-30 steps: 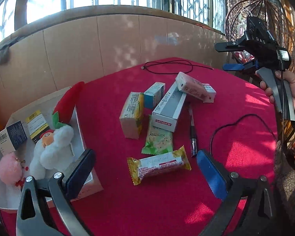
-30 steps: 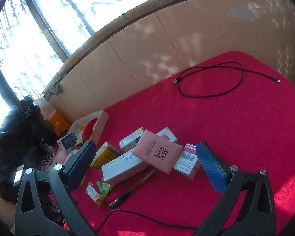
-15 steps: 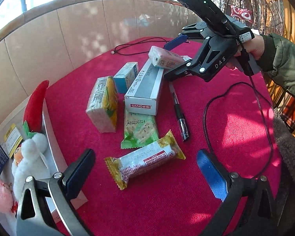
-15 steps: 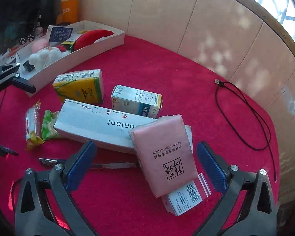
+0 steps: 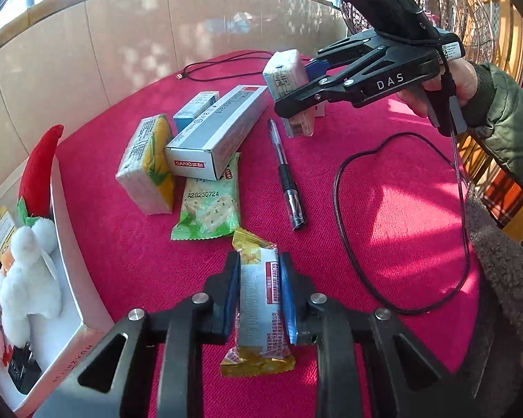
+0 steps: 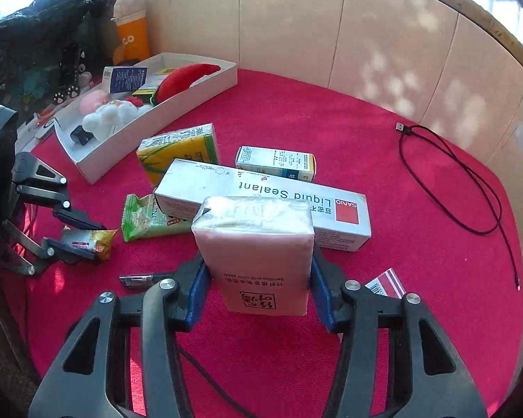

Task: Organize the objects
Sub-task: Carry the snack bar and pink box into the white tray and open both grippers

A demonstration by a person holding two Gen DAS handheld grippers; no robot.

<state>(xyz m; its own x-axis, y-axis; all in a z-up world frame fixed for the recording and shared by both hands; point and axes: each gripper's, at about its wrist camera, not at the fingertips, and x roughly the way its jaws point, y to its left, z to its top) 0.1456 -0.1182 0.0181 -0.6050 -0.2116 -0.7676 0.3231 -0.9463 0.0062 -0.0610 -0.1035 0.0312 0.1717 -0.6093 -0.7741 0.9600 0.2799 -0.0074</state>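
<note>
While both grippers have just been closing, each now has something pinched between its blue pads. Farthest left sits the shallow white cardboard tray [image 6: 205,85], already holding a white plush toy [image 6: 104,118], a red plush chilli [image 6: 188,76] and small boxes, so it looks like the place where the loose things are being gathered. Next to it, the left gripper [image 5: 259,296] stands nearly closed on the yellow-ended foil snack bar [image 5: 259,299], clamped across its narrow width with the wrapper running lengthwise along the fingers; that grip suits a thin, crinkly pack that would slip if taken by its ends. Just beyond lie the green cracker packet [image 5: 209,205], partly under the long white sealant carton [image 5: 223,132], with the yellow-green tissue pack [image 5: 148,163] beside them and a black pen [image 5: 286,174] on the red tablecloth [image 5: 383,209]. Further right, the right gripper [image 6: 258,289] is about a third open, its pads pressing the sides of the pink soft tissue pack [image 6: 258,247], which is tilted up off the carton. A black cable [image 6: 463,177] lies loose at the far right, well apart from the pile.
</note>
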